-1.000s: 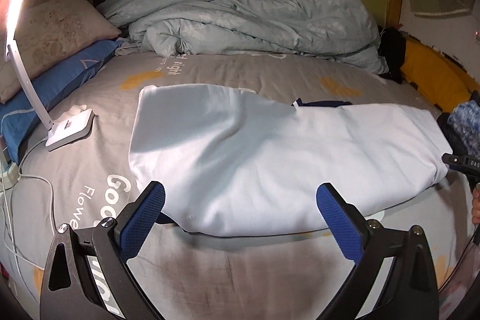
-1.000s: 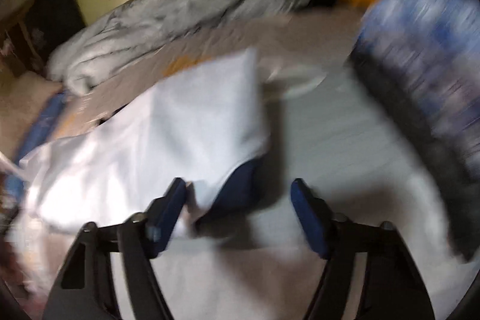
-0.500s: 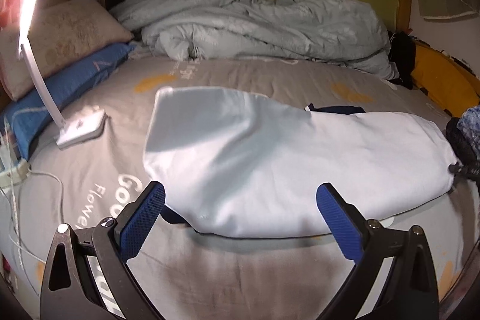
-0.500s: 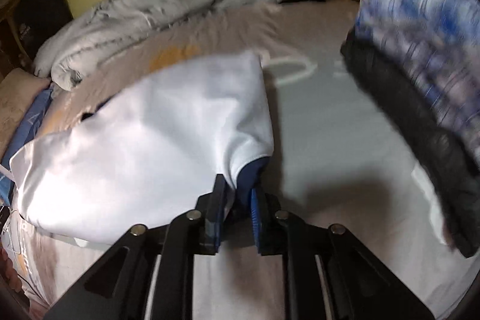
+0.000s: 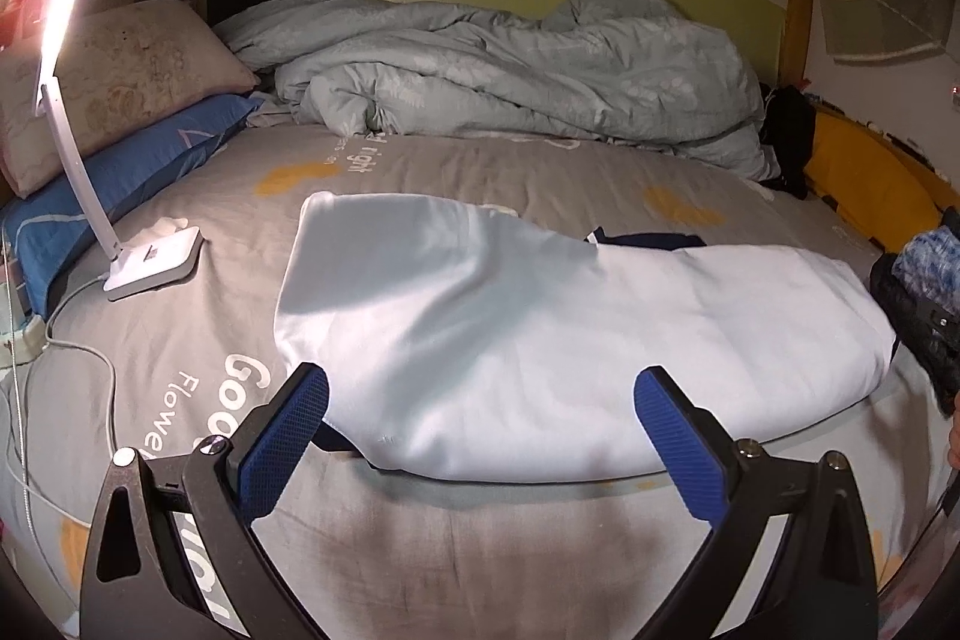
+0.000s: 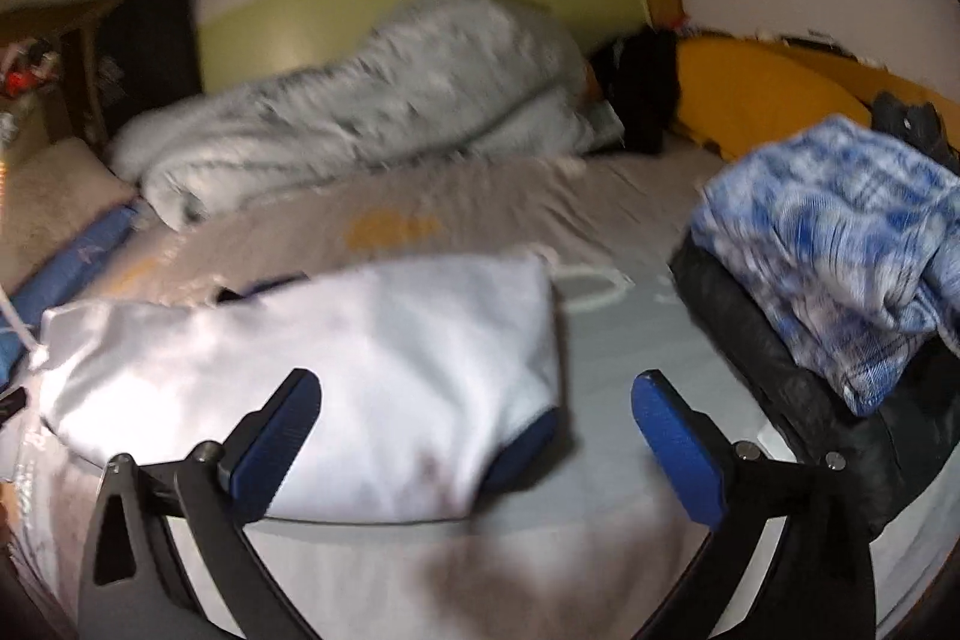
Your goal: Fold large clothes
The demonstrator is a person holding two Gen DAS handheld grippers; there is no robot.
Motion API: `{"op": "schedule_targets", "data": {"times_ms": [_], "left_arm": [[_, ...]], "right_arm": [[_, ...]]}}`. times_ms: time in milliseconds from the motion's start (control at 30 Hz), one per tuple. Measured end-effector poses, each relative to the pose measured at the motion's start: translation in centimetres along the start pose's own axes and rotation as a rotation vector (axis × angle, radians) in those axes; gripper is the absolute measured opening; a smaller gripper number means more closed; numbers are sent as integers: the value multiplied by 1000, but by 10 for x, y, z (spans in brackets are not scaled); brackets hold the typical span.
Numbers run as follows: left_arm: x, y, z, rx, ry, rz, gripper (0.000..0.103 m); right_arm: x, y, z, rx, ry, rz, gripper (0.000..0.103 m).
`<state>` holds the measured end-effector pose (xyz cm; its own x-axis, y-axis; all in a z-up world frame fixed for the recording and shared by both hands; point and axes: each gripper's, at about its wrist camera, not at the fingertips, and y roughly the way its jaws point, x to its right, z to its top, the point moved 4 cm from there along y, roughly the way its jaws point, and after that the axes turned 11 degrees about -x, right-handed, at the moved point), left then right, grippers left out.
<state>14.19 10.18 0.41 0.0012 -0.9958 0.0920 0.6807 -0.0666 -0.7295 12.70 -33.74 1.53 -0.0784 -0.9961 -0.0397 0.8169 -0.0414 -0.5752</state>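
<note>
Grey printed bed sheet [image 5: 480,550] carries the folded white garment [image 5: 540,340], which lies flat across the middle of the bed with a navy edge showing at its right corner. Left tool [image 5: 480,436] hovers at the garment's near edge, fingers spread wide, gripping nothing. Right tool [image 6: 474,436] is opening (fingers clear of the fabric), empty, above that corner. Crumpled duvet [image 5: 510,70] lies beyond.
</note>
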Motion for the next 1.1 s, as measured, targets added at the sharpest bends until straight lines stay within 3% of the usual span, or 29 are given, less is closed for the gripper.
{"op": "schedule_targets", "data": {"times_ms": [267,733,900,967,1100], "left_arm": [[0,-2,1,27,-5,-10,103],[0,-1,1,27,-12,11,103],[1,4,0,27,-16,-10,103],[6,10,1,-10,7,-37,103],[9,12,2,-10,26,-30,103]], "right_arm": [[-30,-30,-10,103,-57,64,103],[-24,-11,-25,17,24,113,103],[-14,-16,-33,13,130,157,103],[-12,-24,-40,27,172,194,103],[-12,-24,-43,37,198,144,103]]}}
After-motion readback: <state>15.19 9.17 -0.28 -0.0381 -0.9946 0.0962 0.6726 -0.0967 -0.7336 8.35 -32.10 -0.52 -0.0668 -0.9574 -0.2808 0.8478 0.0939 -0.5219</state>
